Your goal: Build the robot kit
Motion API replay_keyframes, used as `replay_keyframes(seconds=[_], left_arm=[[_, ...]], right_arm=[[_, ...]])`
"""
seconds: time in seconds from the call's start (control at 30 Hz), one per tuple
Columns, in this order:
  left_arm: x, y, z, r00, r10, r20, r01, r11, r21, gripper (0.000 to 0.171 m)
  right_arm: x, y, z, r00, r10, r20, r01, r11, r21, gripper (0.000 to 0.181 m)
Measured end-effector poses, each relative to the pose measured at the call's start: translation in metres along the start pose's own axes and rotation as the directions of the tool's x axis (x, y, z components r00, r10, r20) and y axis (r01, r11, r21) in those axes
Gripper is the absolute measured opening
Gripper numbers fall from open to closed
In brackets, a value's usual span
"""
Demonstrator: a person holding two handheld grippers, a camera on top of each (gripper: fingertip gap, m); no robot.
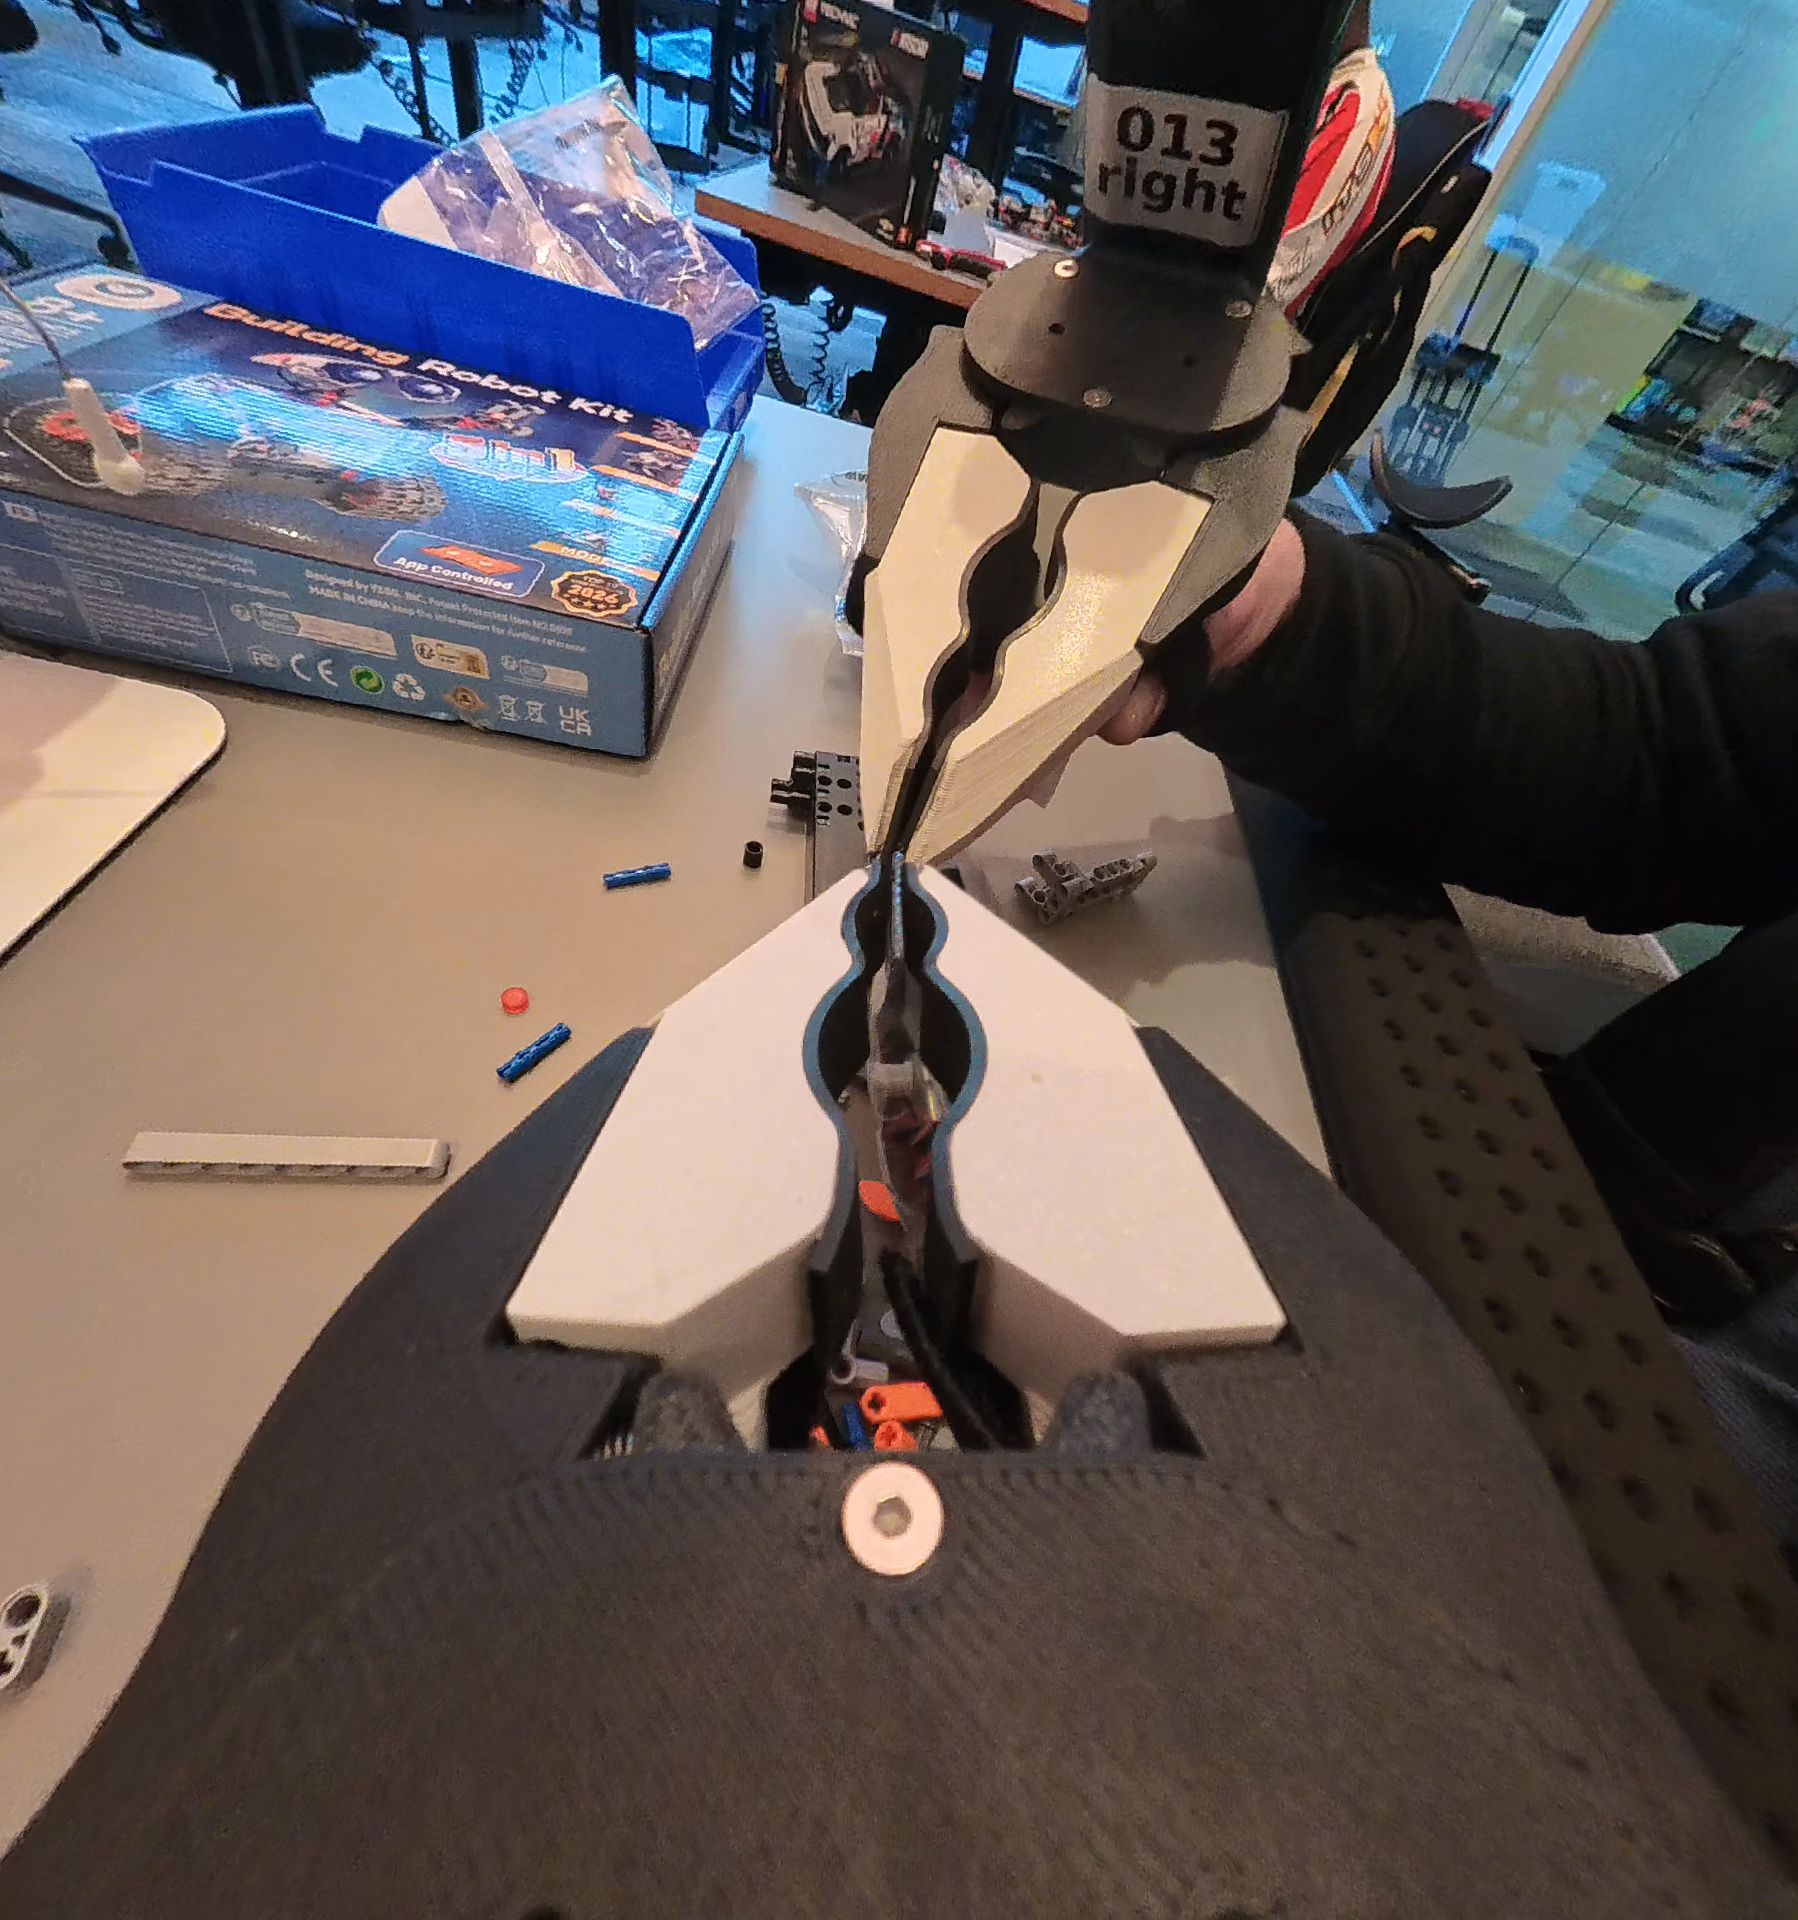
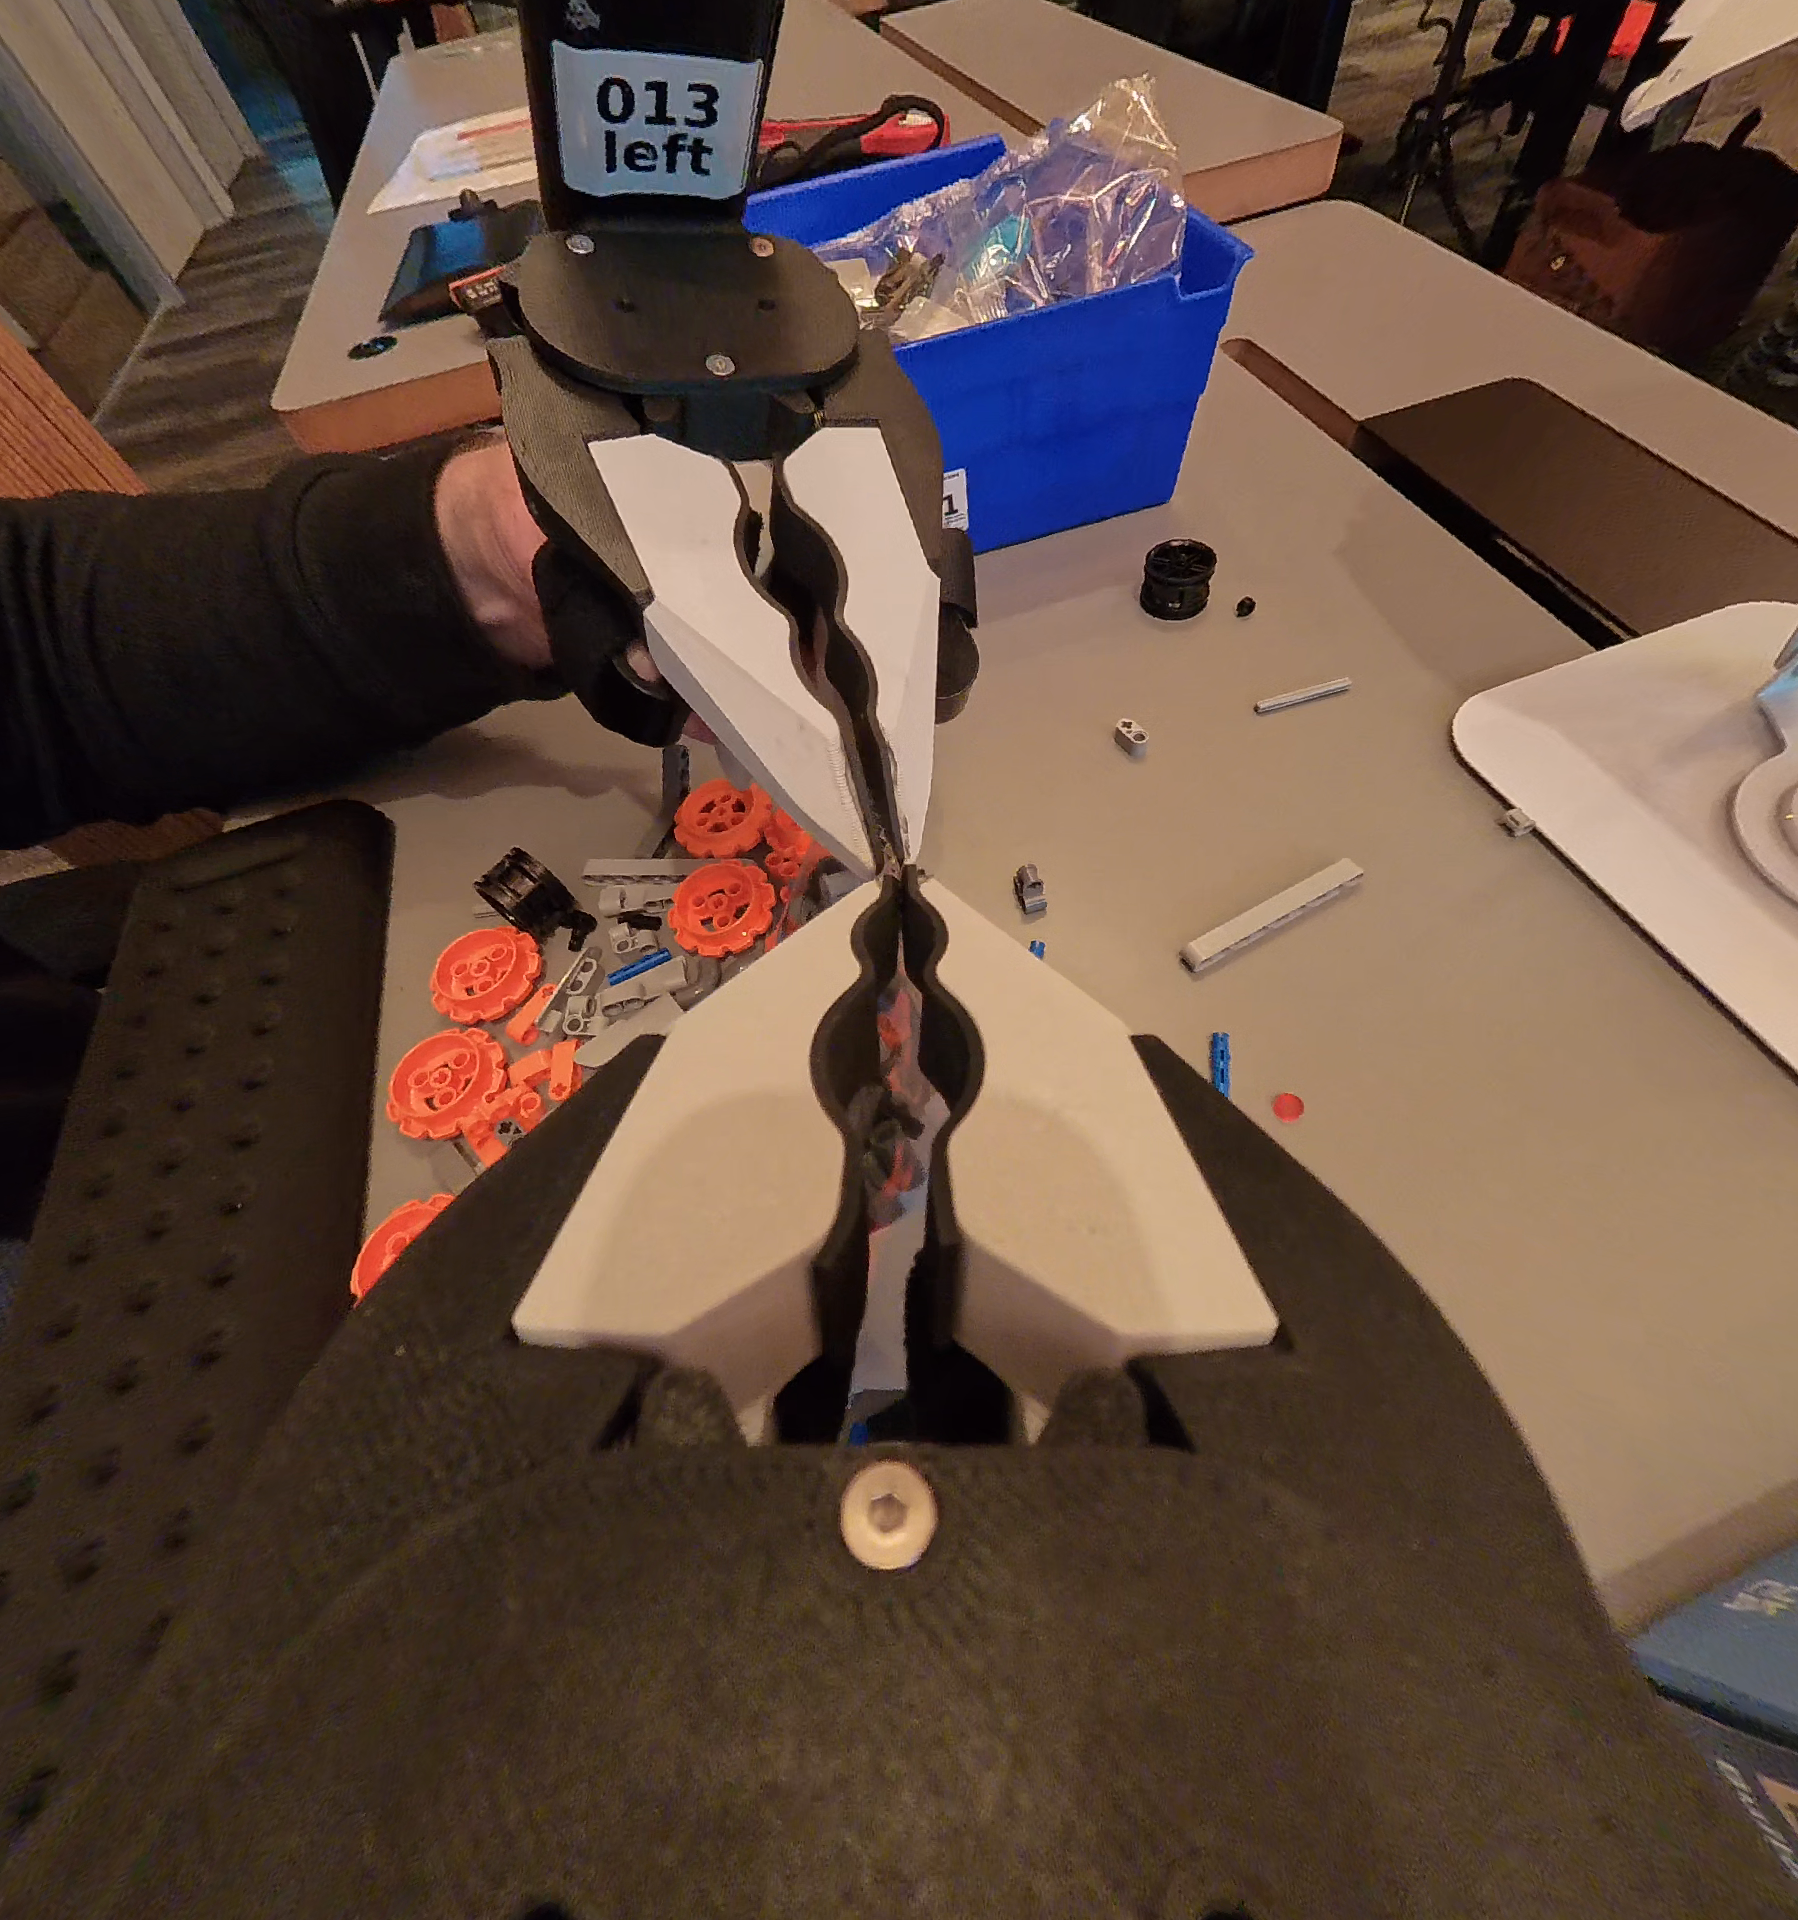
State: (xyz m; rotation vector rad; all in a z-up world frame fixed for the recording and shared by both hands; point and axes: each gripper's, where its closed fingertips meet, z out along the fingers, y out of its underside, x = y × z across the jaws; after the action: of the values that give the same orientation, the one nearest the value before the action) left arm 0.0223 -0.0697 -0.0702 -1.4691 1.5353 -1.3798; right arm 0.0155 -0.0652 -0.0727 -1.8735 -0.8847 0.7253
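Note:
My left gripper (image 1: 895, 875) and right gripper (image 1: 901, 847) are both shut and meet tip to tip a little above the grey table (image 1: 355, 935). Whether a small part is pinched between the tips cannot be told. In the right wrist view my right gripper (image 2: 903, 885) points at the left gripper (image 2: 889, 858), which comes down from above. A pile of orange gear wheels (image 2: 720, 909) and grey and black connectors lies on the table just under and left of the tips. A gloved hand (image 2: 521, 582) holds the left gripper.
A grey beam (image 2: 1271, 914), blue pins (image 1: 533, 1051), a red stud (image 1: 514, 1000) and a black wheel (image 2: 1177, 580) lie loose. A blue bin (image 2: 1071, 416) with plastic bags and a kit box (image 1: 303, 540) stand behind. A white board (image 2: 1601, 810) and a black perforated mat (image 2: 199, 1143) flank the work spot. The tips of both grippers are at nearly the same place.

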Motion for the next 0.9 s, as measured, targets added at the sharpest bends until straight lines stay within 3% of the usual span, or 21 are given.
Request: replay_keyframes(seconds=[0.2, 0.43, 0.63, 0.9], left_arm=[[-0.002, -0.004, 0.001, 1.0, -0.007, 0.008, 0.006, 0.999, 0.033, 0.0], [-0.016, -0.004, 0.005, 0.993, -0.093, 0.067, 0.089, 0.995, 0.054, 0.0], [-0.033, 0.003, 0.007, 0.973, -0.181, 0.14, 0.176, 0.983, 0.047, 0.0], [-0.06, 0.024, 0.013, 0.935, -0.265, 0.235, 0.263, 0.964, 0.038, 0.0]], right_arm=[[0.001, -0.001, 0.0, 1.0, 0.018, -0.004, -0.018, 1.0, 0.009, 0.0], [0.014, 0.002, 0.002, 0.969, -0.149, -0.196, 0.138, 0.988, -0.067, 0.0], [0.031, 0.009, 0.012, 0.845, -0.381, -0.376, 0.32, 0.922, -0.216, 0.0], [0.053, 0.028, 0.028, 0.655, -0.592, -0.47, 0.41, 0.8, -0.437, 0.0]])
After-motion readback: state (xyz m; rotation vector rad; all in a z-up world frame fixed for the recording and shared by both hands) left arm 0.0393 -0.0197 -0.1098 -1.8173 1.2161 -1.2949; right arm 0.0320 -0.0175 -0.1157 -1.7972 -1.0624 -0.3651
